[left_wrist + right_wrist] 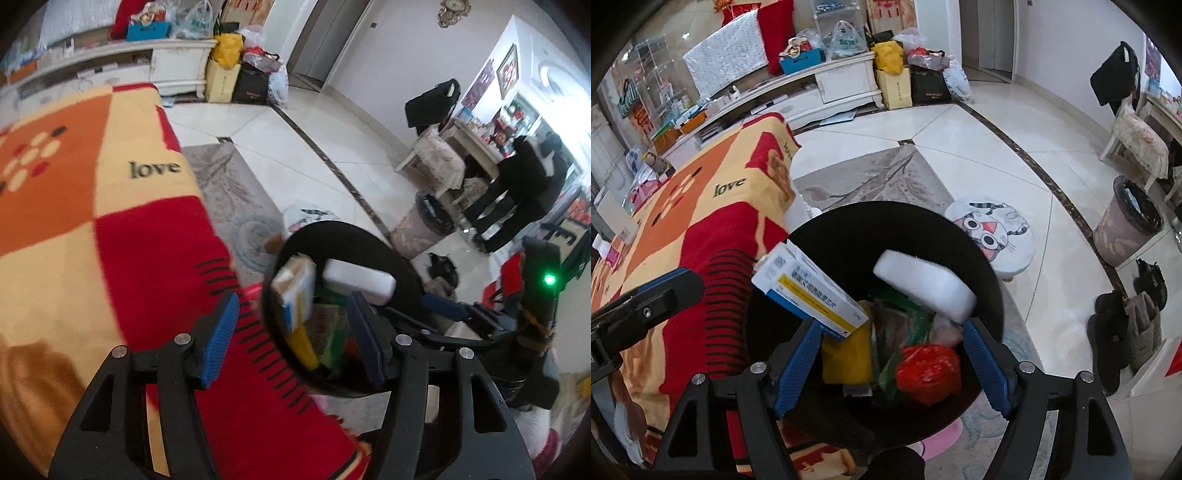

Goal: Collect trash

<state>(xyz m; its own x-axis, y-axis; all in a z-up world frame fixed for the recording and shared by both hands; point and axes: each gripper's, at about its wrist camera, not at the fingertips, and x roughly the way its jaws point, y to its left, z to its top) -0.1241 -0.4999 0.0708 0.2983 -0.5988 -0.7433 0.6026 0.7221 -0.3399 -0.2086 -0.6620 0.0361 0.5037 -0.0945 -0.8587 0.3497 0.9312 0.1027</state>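
A: Black plastic, that round trash bin (pixel 982 258). It stands on the floor just beside the red-and-orange blanket (pixel 701 229). What does the right wrist view show that the left doesn't?

B: A red crumpled bag (pixel 929 371) deep in the bin, and a cat-face stool (pixel 991 236) just behind the bin. The left wrist view shows a person in dark clothes (pixel 517 192) far beyond the bin.

A: And the grippers?

B: Both tilt down toward the bin. The right gripper (pixel 892 363) hangs over the bin's mouth, jaws apart, holding nothing. The left gripper (pixel 293 338) is near the bin's rim on the blanket side, jaws apart too, nothing pinched.

A: The trash?

B: Inside the bin: one white-and-blue medicine box (pixel 809 291) leaning on the rim nearest the blanket, one white foam block (pixel 925 286), one yellow packet (pixel 846 354), one green wrapper (pixel 912 321), one red bag.

A: Bins?

B: Two: this one and a lined grey bin (pixel 1126 232) well beyond the stool.
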